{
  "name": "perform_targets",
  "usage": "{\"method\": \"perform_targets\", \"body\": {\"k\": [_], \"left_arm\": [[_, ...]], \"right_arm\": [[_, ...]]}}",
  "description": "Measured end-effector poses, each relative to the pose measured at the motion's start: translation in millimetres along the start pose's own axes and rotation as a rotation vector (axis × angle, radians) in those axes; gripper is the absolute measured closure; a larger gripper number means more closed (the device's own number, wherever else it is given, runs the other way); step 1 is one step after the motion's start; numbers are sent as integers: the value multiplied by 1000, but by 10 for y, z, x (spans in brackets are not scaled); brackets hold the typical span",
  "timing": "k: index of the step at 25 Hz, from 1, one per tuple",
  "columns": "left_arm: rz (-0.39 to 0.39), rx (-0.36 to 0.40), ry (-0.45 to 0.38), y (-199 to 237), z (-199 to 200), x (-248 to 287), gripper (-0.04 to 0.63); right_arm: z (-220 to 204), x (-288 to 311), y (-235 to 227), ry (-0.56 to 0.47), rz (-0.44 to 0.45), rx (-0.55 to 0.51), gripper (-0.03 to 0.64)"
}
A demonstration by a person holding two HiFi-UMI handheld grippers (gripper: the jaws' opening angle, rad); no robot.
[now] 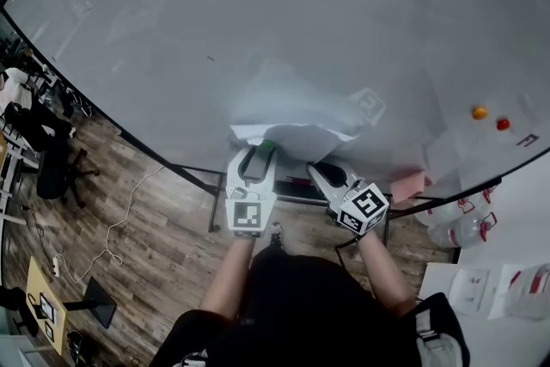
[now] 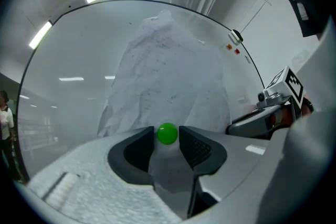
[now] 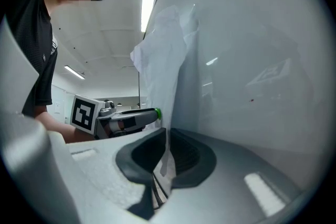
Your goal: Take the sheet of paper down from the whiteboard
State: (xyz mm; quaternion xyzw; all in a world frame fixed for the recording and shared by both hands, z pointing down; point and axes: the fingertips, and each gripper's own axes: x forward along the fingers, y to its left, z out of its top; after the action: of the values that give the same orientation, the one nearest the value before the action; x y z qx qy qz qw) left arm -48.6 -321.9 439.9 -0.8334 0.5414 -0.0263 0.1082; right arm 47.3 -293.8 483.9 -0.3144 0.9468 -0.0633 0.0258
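The white sheet of paper (image 1: pixel 292 112) bulges crumpled off the whiteboard (image 1: pixel 258 13). In the right gripper view the sheet (image 3: pixel 163 60) hangs down its lower edge into my right gripper (image 3: pixel 167 141), which is shut on it. My right gripper (image 1: pixel 322 169) is under the sheet's right side. My left gripper (image 1: pixel 262 152) is at the sheet's lower left, level, open. A round green magnet (image 2: pixel 167 134) sits on the paper (image 2: pixel 168 76) right between its fingertips; I see thin gaps either side. The same green magnet (image 3: pixel 155 112) shows at the left gripper's tip in the right gripper view.
An orange magnet (image 1: pixel 479 112) and a red magnet (image 1: pixel 503 124) stick to the board at the right. A pink block (image 1: pixel 408 183) lies on the board's ledge. Office chairs (image 1: pixel 51 155) stand far left on the wood floor; water bottles (image 1: pixel 455 223) at the right.
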Motion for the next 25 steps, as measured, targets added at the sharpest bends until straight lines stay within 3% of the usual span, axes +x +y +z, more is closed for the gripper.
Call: {"method": "perform_targets", "body": {"k": [11, 25], "left_arm": [[9, 47, -5, 34, 0, 19, 448], [86, 77, 28, 36, -30, 42, 457]], "right_arm": [[12, 41, -91, -14, -22, 29, 607], [-26, 53, -44, 4, -7, 22, 607]]}}
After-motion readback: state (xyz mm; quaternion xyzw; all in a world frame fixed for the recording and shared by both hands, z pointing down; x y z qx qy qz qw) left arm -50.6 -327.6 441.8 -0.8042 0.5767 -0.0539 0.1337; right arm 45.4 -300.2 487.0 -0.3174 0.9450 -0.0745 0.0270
